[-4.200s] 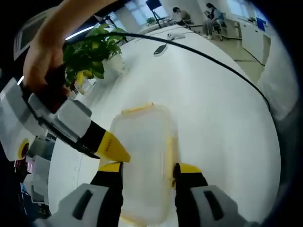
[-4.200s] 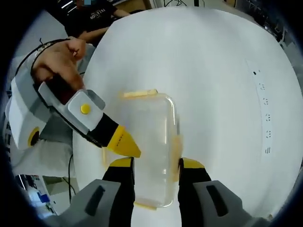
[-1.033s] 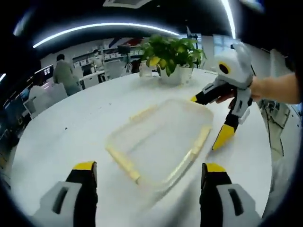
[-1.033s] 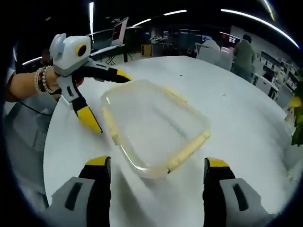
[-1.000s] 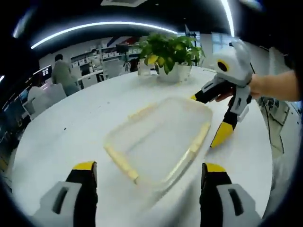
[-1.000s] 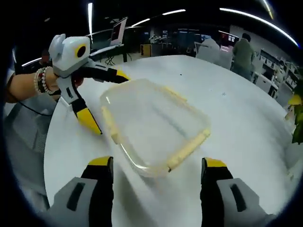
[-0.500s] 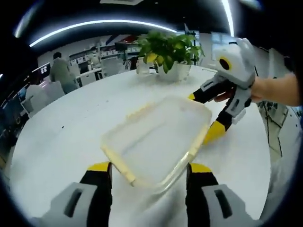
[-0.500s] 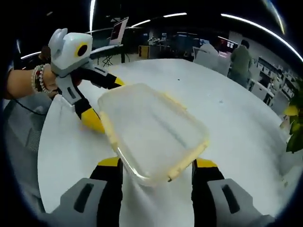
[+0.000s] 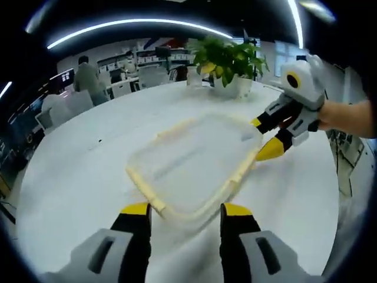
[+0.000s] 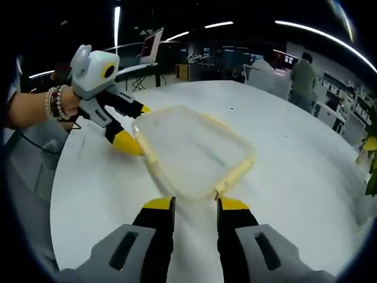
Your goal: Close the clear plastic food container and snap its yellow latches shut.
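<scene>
The clear plastic container (image 9: 194, 165) with pale yellow latches (image 9: 241, 174) lies on the round white table (image 9: 76, 177) with its lid on. In the left gripper view, my left gripper (image 9: 185, 210) has its jaws drawn in on the container's near corner. The right gripper (image 9: 265, 137) comes in from the right and straddles the far right corner. The right gripper view shows the container (image 10: 191, 150) just beyond my right gripper (image 10: 195, 204), whose jaws are narrow and pinch the near corner. There the left gripper (image 10: 134, 127), held by a hand, clamps the left corner.
A potted green plant (image 9: 230, 65) stands at the table's far edge. A person's hand and wrist with bracelets (image 10: 47, 106) hold the other gripper. People sit at desks in the office behind (image 9: 88, 76). Bare white tabletop (image 10: 283, 153) surrounds the container.
Both pairs of jaws have narrowed from wide open onto opposite corners of the container. The cameras have moved in slightly, and the container has turned a little.
</scene>
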### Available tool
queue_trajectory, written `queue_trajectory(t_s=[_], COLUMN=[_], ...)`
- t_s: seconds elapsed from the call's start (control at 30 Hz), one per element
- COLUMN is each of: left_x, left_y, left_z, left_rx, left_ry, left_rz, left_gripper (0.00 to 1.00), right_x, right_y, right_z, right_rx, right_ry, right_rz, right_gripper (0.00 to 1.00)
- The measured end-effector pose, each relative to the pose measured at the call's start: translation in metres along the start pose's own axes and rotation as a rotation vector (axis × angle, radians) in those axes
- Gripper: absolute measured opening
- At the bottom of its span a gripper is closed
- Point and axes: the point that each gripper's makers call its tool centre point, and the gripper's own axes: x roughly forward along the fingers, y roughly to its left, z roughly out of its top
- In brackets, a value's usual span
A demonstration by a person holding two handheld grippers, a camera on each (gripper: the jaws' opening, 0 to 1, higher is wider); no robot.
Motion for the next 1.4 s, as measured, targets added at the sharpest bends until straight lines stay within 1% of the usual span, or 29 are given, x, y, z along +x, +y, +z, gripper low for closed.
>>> queue_trajectory(t_s=[0.1, 0.2, 0.23, 0.3, 0.37, 0.4, 0.53, 0.73, 0.77, 0.9, 1.13, 1.23, 1.4], left_x=[-0.007, -0.011, -0.012, -0.014, -0.014, -0.013, -0.013, -0.009, -0.009, -0.007, -0.009, -0.01, -0.011], left_y=[0.018, 0.031, 0.038, 0.049, 0.056, 0.062, 0.072, 0.082, 0.083, 0.087, 0.088, 0.088, 0.087], left_z=[-0.006, -0.011, -0.013, -0.015, -0.016, -0.016, -0.016, -0.016, -0.015, -0.014, -0.015, -0.015, -0.016], left_rx=[0.0, -0.007, -0.012, -0.035, -0.04, -0.042, -0.045, -0.054, -0.053, -0.055, -0.059, -0.07, -0.062], left_ry=[0.012, 0.012, 0.012, 0.017, 0.017, 0.021, 0.029, 0.029, 0.028, 0.026, 0.03, 0.032, 0.037], left_rz=[0.035, 0.056, 0.066, 0.096, 0.113, 0.126, 0.139, 0.145, 0.146, 0.148, 0.156, 0.158, 0.16], left_gripper=[0.4, 0.4, 0.4, 0.39, 0.39, 0.39, 0.39, 0.39, 0.39, 0.39, 0.38, 0.36, 0.36], right_x=[0.012, 0.022, 0.024, 0.031, 0.039, 0.042, 0.051, 0.057, 0.058, 0.061, 0.062, 0.062, 0.062], right_y=[0.007, 0.01, 0.011, 0.012, 0.01, 0.01, 0.009, 0.006, 0.005, 0.005, 0.005, 0.007, 0.007], right_z=[0.008, 0.018, 0.021, 0.03, 0.039, 0.043, 0.051, 0.055, 0.056, 0.057, 0.058, 0.058, 0.057], right_rx=[-0.026, -0.048, -0.046, -0.011, 0.032, 0.026, 0.014, 0.041, 0.057, 0.048, 0.044, 0.045, 0.035], right_ry=[-0.001, -0.009, -0.012, -0.029, -0.045, -0.047, -0.04, -0.055, -0.056, -0.053, -0.044, -0.04, -0.033], right_rz=[0.011, 0.015, 0.016, 0.019, 0.01, 0.009, 0.0, 0.0, 0.0, -0.008, -0.006, -0.004, -0.007], right_gripper=[0.2, 0.17, 0.17, 0.15, 0.14, 0.13, 0.13, 0.13, 0.13, 0.13, 0.13, 0.15, 0.15])
